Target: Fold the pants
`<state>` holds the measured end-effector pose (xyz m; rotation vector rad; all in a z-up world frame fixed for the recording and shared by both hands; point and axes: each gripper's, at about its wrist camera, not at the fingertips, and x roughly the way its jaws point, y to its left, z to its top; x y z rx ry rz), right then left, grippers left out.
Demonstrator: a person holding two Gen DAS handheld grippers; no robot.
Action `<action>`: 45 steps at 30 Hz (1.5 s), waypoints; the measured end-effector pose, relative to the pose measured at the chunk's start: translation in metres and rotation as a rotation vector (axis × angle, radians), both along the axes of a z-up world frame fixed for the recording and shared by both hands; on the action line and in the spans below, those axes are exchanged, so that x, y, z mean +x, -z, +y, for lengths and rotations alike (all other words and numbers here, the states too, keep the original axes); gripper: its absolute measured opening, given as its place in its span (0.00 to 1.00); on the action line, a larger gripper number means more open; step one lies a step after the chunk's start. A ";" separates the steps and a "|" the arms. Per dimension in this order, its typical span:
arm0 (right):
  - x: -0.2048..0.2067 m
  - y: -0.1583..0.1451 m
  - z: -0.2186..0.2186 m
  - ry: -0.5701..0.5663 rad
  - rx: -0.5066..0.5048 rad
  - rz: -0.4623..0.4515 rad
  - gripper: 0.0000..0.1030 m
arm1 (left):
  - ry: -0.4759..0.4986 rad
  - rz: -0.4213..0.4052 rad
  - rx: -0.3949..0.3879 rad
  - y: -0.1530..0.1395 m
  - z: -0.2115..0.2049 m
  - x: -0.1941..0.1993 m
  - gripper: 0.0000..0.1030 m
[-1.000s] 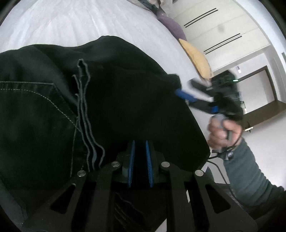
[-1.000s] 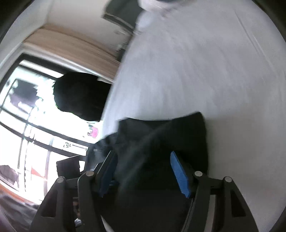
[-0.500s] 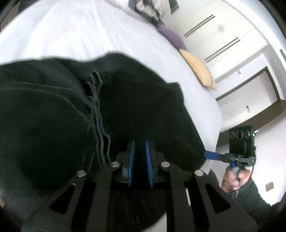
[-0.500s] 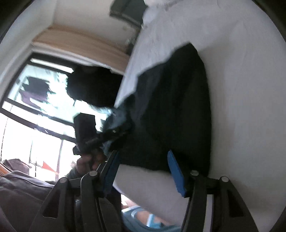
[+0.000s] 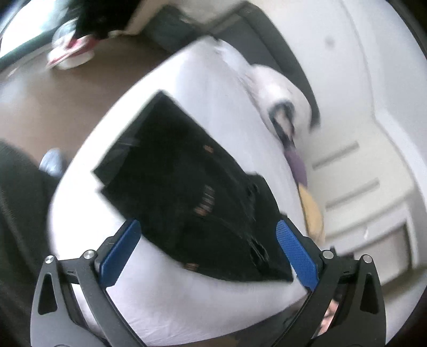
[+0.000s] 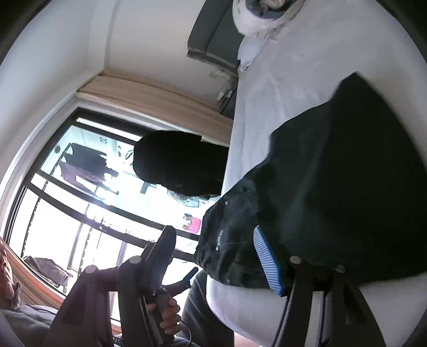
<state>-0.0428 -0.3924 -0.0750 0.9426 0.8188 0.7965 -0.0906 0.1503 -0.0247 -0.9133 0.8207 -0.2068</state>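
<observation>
R wrist view only. Black pants (image 6: 347, 173), folded, lie flat on white bed sheet (image 6: 280, 80), near the mattress edge; waistband end w/ rivets and stitching hangs slightly over that edge. R gripper (image 6: 213, 253) sits above the pants, jaws spread wide, nothing between them: blue-padded finger (image 6: 267, 260) over the fabric near the waistband, other finger (image 6: 162, 251) dark, off the bed side against the window (image 6: 66, 200). Contact w/ cloth can't be told. Below, a hand (image 6: 168, 315) grips a handle w/ cable. Pillow (image 6: 256, 16) at top by dark headboard (image 6: 210, 34). Round black shape (image 6: 176, 162) beside bed, in front of the window.
</observation>
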 end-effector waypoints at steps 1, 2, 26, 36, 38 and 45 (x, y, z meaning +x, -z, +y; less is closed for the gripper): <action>0.000 -0.001 0.006 -0.009 -0.003 -0.003 0.63 | -0.026 0.012 -0.018 0.006 0.009 -0.001 1.00; 0.001 -0.003 0.011 -0.018 -0.005 -0.006 0.63 | -0.047 0.023 -0.042 0.013 0.015 0.000 1.00; 0.043 0.013 0.068 -0.105 -0.144 0.095 0.63 | -0.175 0.101 -0.300 0.098 0.070 0.055 0.19; 0.105 0.044 0.083 -0.128 -0.234 0.250 0.63 | -0.139 0.061 -0.221 0.064 0.071 0.057 0.14; 0.112 0.059 0.085 -0.148 -0.270 0.312 0.58 | -0.117 0.025 -0.183 0.042 0.064 0.061 0.13; 0.105 0.068 0.080 -0.112 -0.233 0.264 0.58 | 0.028 -0.139 -0.030 -0.033 0.012 0.092 0.13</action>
